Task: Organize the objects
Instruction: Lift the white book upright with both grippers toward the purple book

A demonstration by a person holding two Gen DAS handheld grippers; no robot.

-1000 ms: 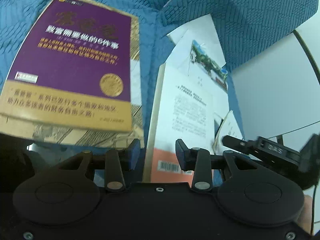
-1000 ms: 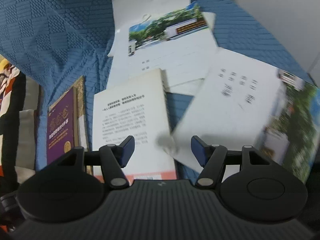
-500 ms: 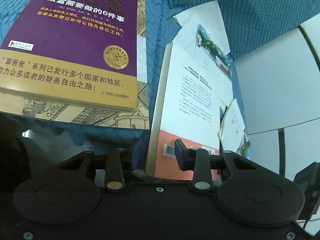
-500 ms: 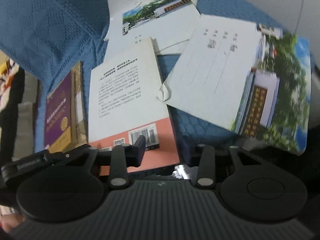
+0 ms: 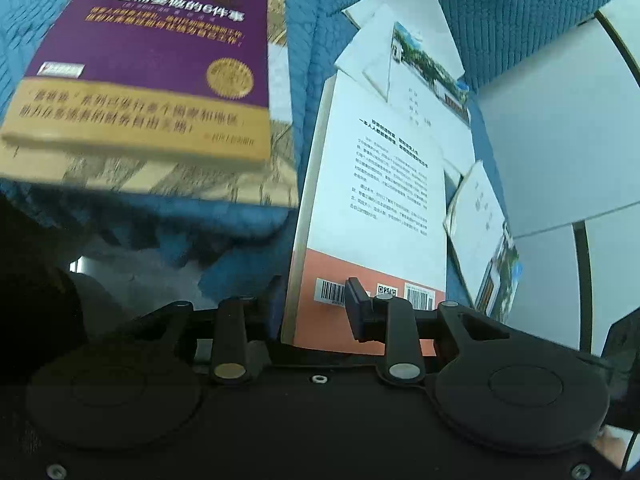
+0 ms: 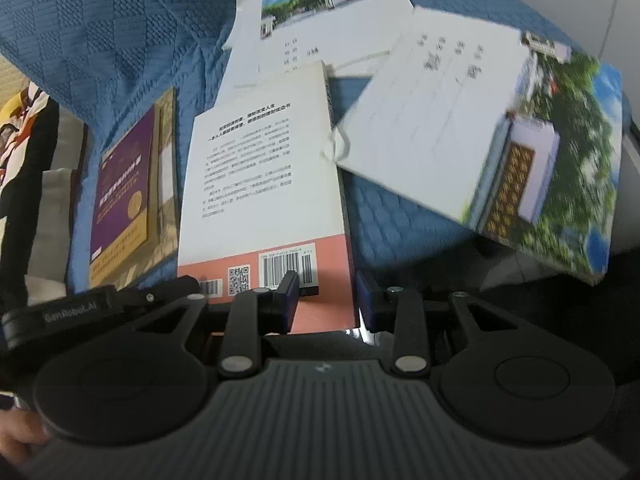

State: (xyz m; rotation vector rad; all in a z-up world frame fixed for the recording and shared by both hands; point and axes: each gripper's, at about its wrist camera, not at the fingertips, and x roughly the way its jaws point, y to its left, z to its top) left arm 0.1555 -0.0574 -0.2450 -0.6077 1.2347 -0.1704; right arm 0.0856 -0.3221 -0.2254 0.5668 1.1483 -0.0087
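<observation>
A blue quilted cover (image 6: pixel 120 40) with a diamond stitch pattern is spread over the whole surface, and pale wall panels (image 5: pixel 560 128) are seen beyond its far edge in the left wrist view. A patterned cloth in yellow, orange and black (image 6: pixel 20 120) is seen at the left border of the right wrist view.

A white-and-salmon book (image 6: pixel 260 184) is laid back cover up near the middle, its long axis running away from both cameras and its barcode end nearest them. Small black print is carried on the white area but cannot be read; barcodes and a QR square are printed on the salmon band. A purple-and-gold book (image 5: pixel 152 64) is laid just beside it on the left, roughly parallel, with Chinese title lines and a gold seal on its cover; the digit 6 can be made out. White booklets with a building photograph (image 6: pixel 328 16) are scattered beyond, and another booklet (image 6: pixel 500 132) is lying to the right.

The left gripper (image 5: pixel 316 304) is closing, its jaws astride the near left edge of the white-and-salmon book. The right gripper (image 6: pixel 328 300) is clamped on that book's near right corner. "GenRobot.AI" is seen on the other tool at the left.
</observation>
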